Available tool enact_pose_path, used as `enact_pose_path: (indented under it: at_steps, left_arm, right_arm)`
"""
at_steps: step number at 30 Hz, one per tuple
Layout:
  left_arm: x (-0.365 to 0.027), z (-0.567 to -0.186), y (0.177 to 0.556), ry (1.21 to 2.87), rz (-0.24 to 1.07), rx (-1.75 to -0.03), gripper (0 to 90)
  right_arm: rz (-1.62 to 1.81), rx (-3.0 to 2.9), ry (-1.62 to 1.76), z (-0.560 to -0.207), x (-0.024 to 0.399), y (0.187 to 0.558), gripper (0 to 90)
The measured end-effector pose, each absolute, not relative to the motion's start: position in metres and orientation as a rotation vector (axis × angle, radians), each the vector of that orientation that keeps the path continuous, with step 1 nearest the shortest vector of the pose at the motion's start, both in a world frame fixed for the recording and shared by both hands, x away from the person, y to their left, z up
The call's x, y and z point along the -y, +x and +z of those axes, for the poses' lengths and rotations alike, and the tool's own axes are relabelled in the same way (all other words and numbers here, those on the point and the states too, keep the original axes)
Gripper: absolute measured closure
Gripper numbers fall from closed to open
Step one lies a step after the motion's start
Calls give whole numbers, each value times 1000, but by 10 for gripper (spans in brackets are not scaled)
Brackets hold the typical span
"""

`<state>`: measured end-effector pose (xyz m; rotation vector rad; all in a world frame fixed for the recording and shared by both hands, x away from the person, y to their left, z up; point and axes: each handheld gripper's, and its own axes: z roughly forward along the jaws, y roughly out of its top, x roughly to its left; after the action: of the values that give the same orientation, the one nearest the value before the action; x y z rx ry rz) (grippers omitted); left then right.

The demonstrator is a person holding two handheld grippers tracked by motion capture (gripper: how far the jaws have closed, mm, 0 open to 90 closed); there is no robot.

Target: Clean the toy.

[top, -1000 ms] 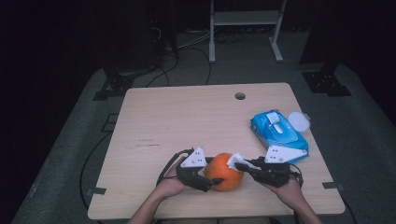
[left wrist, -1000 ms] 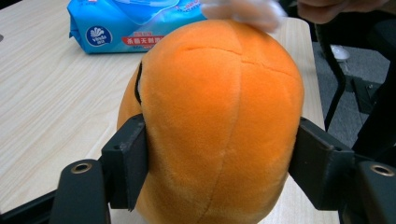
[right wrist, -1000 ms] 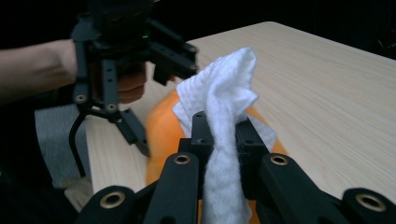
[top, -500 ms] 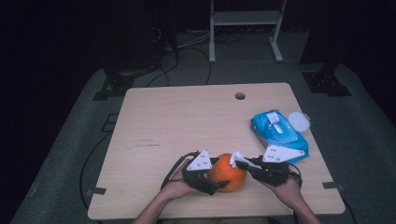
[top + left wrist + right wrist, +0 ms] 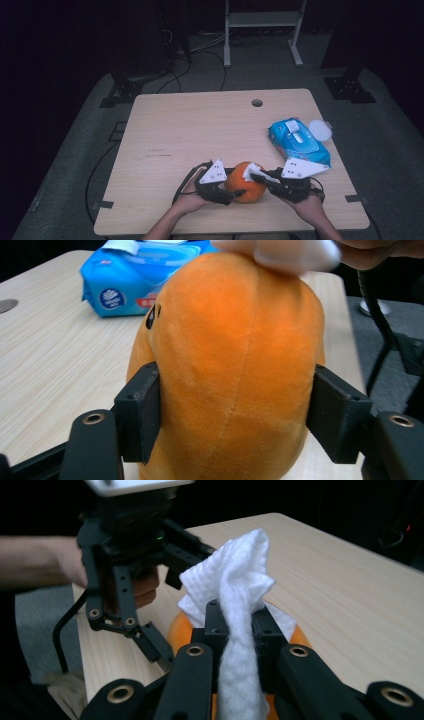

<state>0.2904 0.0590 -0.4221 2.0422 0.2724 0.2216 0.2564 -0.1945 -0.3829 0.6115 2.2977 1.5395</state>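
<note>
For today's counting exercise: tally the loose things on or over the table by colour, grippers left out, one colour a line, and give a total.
Orange: 1, the plush toy
Blue: 1, the wipes pack
White: 2, the wipe clamped in the right gripper, and the round lid
Total: 4

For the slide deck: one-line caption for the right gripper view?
Right gripper pinches a white wipe above an orange plush toy.

Each black hand-held gripper (image 5: pixel 235 189) (image 5: pixel 261 179) carries a grey 3-cornered plate, brass-ringed pivot holes and a trailing black cable.
</note>
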Motion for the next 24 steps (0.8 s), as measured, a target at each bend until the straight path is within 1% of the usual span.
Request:
enact_pose_path:
  at_steps: [3, 7, 10, 12, 14, 15, 17, 24]
  left_arm:
    - [-63, -423, 292, 2064, 198, -284, 322]
    - [-70, -424, 295, 2054, 169, -328, 325]
    - [-70, -425, 298, 2041, 147, -371, 316]
    - [-70, -428, 305, 2000, 105, -476, 302]
    - [-70, -429, 307, 1992, 99, -497, 295]
    - [-70, -430, 306, 2005, 113, -481, 291]
    - [-68, -431, 302, 2013, 138, -460, 289]
    - [-54, -432, 288, 2080, 216, -319, 282]
  right_arm:
    - [1493, -2302, 585, -381, 191, 254, 807]
    - [1467, -2302, 686, -393, 204, 266, 807]
    - [1464, -2307, 678, -391, 205, 262, 808]
    - [1473, -2338, 623, -388, 197, 257, 807]
    - [1461, -2361, 586, -388, 190, 253, 807]
    - [1401, -2379, 540, -390, 180, 251, 807]
    - [1390, -2375, 543, -391, 179, 252, 807]
    - [1399, -2278, 667, -388, 200, 261, 806]
